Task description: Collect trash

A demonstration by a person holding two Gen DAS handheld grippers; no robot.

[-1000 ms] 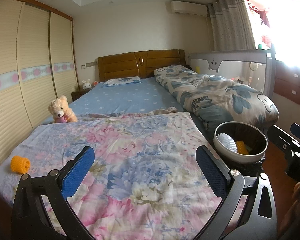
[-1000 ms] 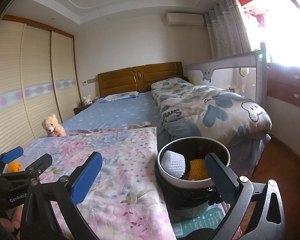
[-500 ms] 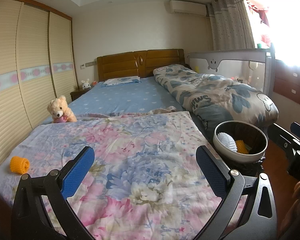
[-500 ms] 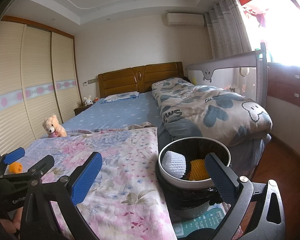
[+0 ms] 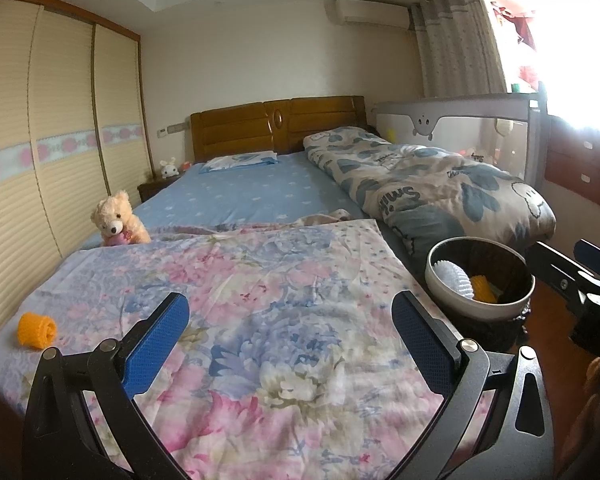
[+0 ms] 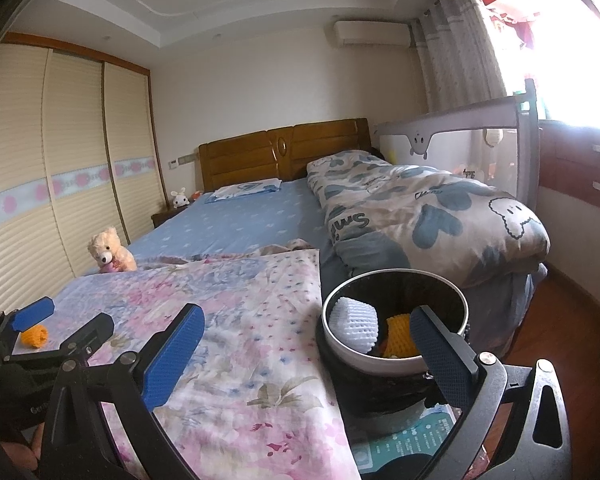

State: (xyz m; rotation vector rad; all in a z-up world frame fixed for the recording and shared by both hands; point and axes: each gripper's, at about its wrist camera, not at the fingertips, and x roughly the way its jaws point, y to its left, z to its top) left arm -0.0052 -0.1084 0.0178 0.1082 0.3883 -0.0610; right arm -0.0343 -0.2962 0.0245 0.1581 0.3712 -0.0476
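An orange foam net (image 5: pixel 37 330) (image 6: pixel 34 336) lies on the floral bedspread (image 5: pixel 260 320) at its near left corner. A round bin (image 5: pixel 480 280) (image 6: pixel 396 320) with a white rim stands at the bed's right side, holding a white foam net (image 6: pixel 353 324) and an orange one (image 6: pixel 398 334). My left gripper (image 5: pixel 290 344) hovers open and empty over the bedspread, well to the right of the loose orange net. My right gripper (image 6: pixel 304 352) is open and empty too, low beside the bin, its right finger in front of the rim.
A teddy bear (image 5: pixel 114 220) sits at the bed's left edge. A rolled cartoon quilt (image 5: pixel 428 188) fills the right half of the bed, with a mesh bed rail (image 5: pixel 460 124) behind. Wardrobe doors (image 5: pixel 40 160) line the left wall. Wooden floor (image 6: pixel 560 320) lies right of the bin.
Both views have drifted slightly; the left gripper has shifted a little to the left along the bedspread. Both grippers stay open and empty.
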